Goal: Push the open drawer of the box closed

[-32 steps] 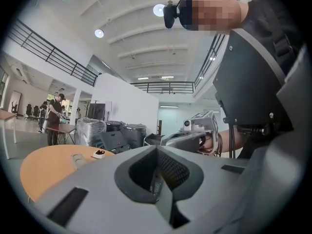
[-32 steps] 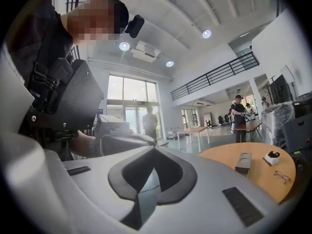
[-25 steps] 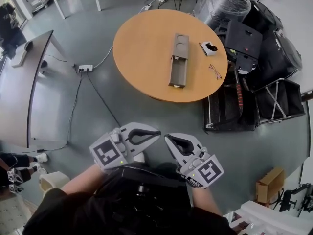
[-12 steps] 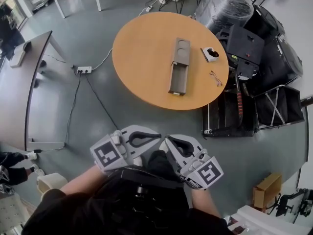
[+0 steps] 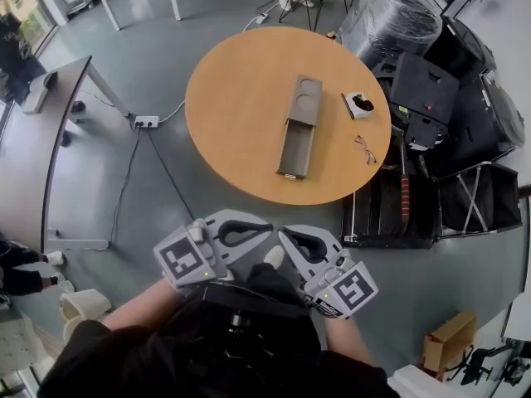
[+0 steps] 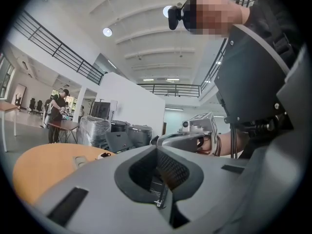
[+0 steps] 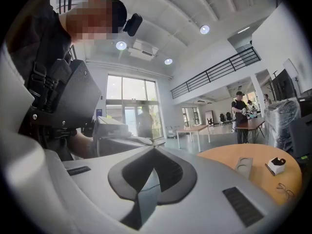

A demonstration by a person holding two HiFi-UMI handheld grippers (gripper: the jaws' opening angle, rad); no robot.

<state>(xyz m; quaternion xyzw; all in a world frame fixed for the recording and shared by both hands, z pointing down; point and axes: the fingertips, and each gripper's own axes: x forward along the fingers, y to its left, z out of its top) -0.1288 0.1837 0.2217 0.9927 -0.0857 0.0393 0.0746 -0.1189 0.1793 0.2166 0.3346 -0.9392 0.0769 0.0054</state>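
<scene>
A long grey box (image 5: 304, 99) lies on the round wooden table (image 5: 232, 98), far ahead of me. Its drawer (image 5: 294, 151) is pulled out toward my side. The box also shows small in the right gripper view (image 7: 243, 165) and in the left gripper view (image 6: 79, 161). My left gripper (image 5: 267, 226) and right gripper (image 5: 283, 235) are held close to my body, tips pointing at each other over the floor. Both are shut with nothing in them, as the left gripper (image 6: 157, 147) and right gripper (image 7: 155, 147) views show.
A small white holder with a black thing (image 5: 357, 104) and a pair of glasses (image 5: 365, 149) lie on the table right of the box. Black cases (image 5: 431, 81) crowd the table's right side. A power strip (image 5: 145, 122) and cable lie on the floor left; a grey desk (image 5: 41, 139) stands farther left.
The table and box have shifted down and closer in the head view as the person steps toward them. Both grippers stay shut at the body.
</scene>
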